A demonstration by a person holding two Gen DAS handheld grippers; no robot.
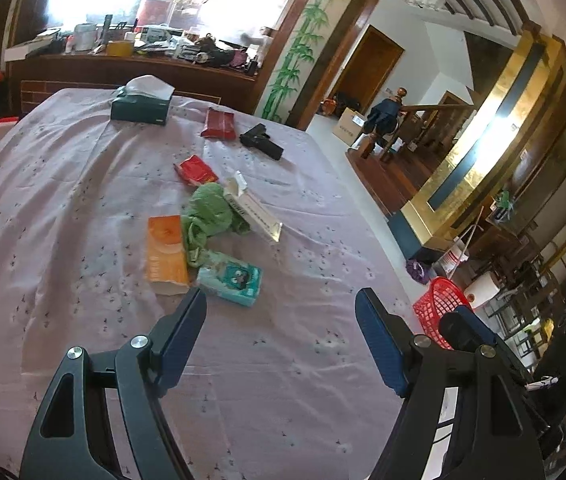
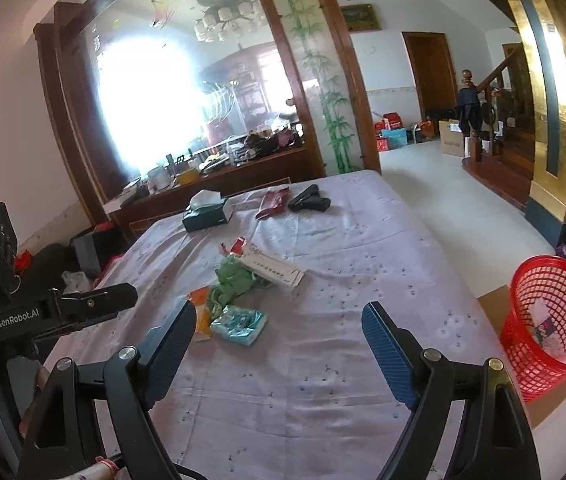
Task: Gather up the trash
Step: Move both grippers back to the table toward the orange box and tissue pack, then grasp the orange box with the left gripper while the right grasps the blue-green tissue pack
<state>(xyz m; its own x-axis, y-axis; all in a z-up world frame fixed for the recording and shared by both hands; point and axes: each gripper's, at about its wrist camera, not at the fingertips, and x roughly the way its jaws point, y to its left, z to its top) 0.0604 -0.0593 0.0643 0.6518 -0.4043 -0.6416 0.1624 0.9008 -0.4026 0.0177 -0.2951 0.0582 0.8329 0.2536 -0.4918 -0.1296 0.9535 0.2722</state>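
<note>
Both tools, left tool (image 1: 281, 308) and right tool (image 2: 279, 322), gape wide and empty, tilted down over the bedsheet (image 1: 83, 184).

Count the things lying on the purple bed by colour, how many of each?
Red: 2, dark red flat packet, bright red torn wrapper
Green: 2, dark green tissue box, crumpled green cloth
Orange: 1, orange tissue pack
Teal: 1, teal wipes pack
White: 1, long white carton
Black: 1, black toy pistol
Total: 8

A bed (image 1: 63, 208) under a lilac flowered sheet carries a central litter heap around a crumpled green cloth (image 1: 209, 210): orange packet (image 1: 165, 254), teal tissue pack (image 1: 233, 278), white carton (image 1: 253, 210), red wrapper (image 1: 195, 170). Beyond the cloth lie a dark-red pouch (image 1: 219, 122), a black toy pistol (image 1: 261, 142) and a green tissue box (image 1: 141, 106).
</note>
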